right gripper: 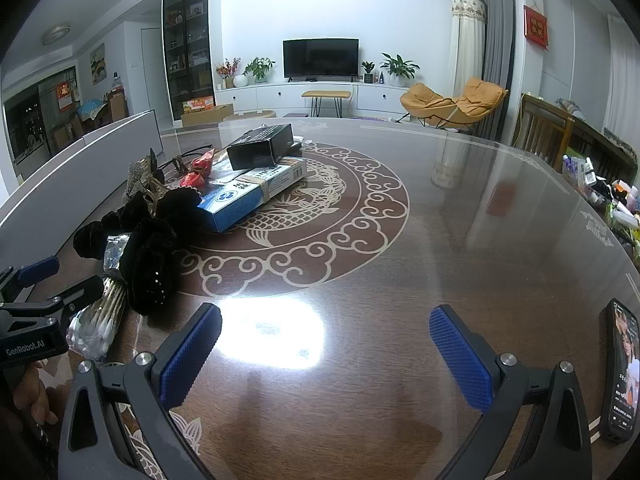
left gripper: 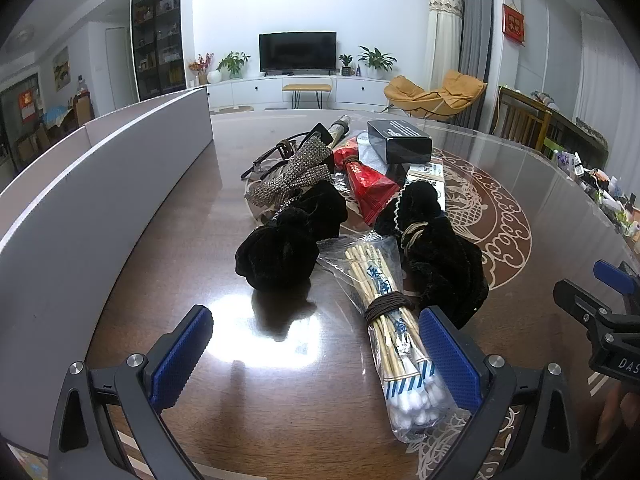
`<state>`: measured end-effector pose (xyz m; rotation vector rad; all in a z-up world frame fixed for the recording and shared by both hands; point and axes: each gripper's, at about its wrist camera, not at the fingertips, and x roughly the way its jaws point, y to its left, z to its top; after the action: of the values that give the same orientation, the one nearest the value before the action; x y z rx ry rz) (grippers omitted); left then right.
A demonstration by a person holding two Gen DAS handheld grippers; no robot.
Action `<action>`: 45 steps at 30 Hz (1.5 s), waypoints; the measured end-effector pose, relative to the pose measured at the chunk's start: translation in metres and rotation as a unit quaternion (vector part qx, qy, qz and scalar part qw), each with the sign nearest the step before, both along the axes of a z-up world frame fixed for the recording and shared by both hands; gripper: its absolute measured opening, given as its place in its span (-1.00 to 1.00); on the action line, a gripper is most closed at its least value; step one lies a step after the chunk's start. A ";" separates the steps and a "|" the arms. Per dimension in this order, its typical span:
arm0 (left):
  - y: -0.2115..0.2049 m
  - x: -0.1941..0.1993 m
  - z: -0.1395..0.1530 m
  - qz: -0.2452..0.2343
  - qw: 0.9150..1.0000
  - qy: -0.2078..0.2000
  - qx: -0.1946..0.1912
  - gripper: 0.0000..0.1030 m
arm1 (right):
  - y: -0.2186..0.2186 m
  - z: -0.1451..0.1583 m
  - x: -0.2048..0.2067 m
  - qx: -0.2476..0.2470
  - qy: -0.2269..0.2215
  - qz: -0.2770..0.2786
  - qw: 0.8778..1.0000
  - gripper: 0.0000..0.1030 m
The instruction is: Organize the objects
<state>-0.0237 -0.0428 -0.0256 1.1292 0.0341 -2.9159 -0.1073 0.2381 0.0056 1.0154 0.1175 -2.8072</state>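
A pile of small objects lies on the round brown table (left gripper: 168, 264). It holds a bag of cotton swabs (left gripper: 394, 332), two black scrunchies (left gripper: 290, 236) (left gripper: 440, 256), a rhinestone bow (left gripper: 294, 178), a red packet (left gripper: 366, 186), glasses (left gripper: 264, 160) and a black box (left gripper: 400, 140). My left gripper (left gripper: 316, 356) is open, low over the table, with its right finger beside the swab bag. My right gripper (right gripper: 326, 356) is open and empty over bare table, right of the pile. In the right wrist view the black box (right gripper: 262, 146) rests on a blue-white box (right gripper: 254, 192).
A grey open box (left gripper: 100, 184) stands along the table's left side. A phone (right gripper: 622, 372) lies at the table's right edge. Clutter sits on a side table at far right (right gripper: 600, 188). The right gripper also shows in the left wrist view (left gripper: 600, 312).
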 end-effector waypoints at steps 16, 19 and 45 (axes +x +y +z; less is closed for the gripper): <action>-0.026 0.013 0.000 0.005 0.999 -0.047 0.017 1.00 | -0.001 -0.001 0.001 -0.006 -0.006 0.005 1.000 1.00; -0.034 0.018 0.003 0.007 0.998 -0.061 0.027 1.00 | 0.000 0.000 0.000 -0.007 -0.006 0.005 1.000 1.00; -0.005 -0.021 -0.029 -0.048 0.990 -0.133 -0.014 1.00 | 0.007 0.004 0.001 -0.028 -0.005 0.008 1.000 1.00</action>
<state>-0.0442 -0.0477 -0.0547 1.5434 -0.0656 -2.8071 -0.1066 0.2448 0.0097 1.0115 0.0465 -2.7743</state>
